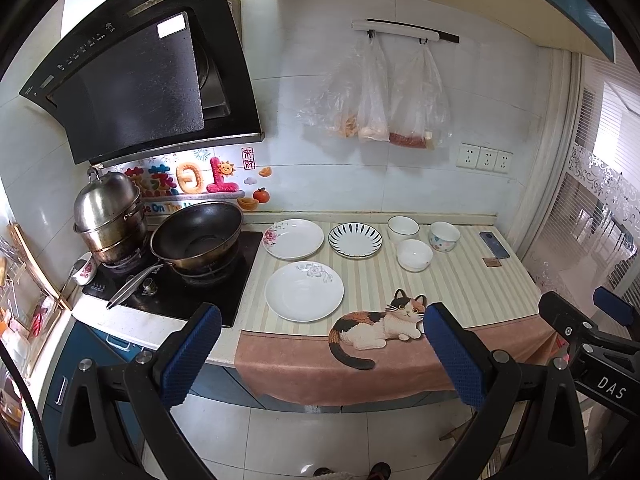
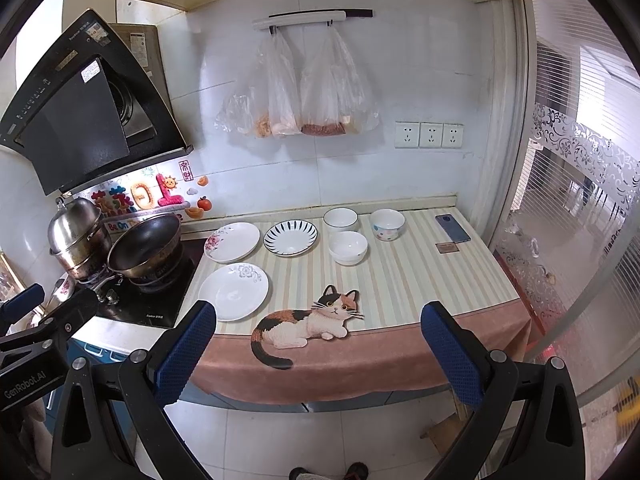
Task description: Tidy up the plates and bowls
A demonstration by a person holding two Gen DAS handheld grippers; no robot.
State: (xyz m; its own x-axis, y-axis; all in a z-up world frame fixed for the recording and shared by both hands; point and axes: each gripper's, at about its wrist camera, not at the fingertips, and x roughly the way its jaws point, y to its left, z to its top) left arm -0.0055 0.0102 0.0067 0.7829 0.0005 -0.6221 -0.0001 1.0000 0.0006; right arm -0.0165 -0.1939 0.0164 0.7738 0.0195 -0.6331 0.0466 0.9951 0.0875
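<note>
Kitchen counter seen from a standing position back from its edge, covered by a striped mat [image 1: 400, 292] with a calico cat picture at the front; nothing yet stacked or gathered, so judged the very start of the task.

Three plates to the left side of the mat, all apart: a white plate with a grey flower [image 1: 304, 291] nearest the front; a white plate with a pink flower [image 1: 293, 238] behind it, beside the stove; a blue-striped plate [image 1: 355, 239] just right of that one.

Three bowls to the right of the plates, close together but not touching: a white bowl with a dark rim [image 1: 403, 229] at the back; a plain white bowl [image 1: 415, 255] in front of it; a bowl with coloured spots [image 1: 444, 236] furthest right.

Beyond the bowls, a phone [image 1: 494, 245] near the wall; to the left, a wok [image 1: 197, 236] and a steel steamer pot [image 1: 108, 216] on the stove.

Left gripper [image 1: 322, 354] held above the floor short of the counter, jaws spread wide, holding nothing; right gripper [image 2: 318, 354] likewise, wide apart and empty.

Next move, as a judgement: reaching forward and down to one plate rim, likely the nearest; thin rim lying flat on cloth, so a low, shallow approach needed.
</note>
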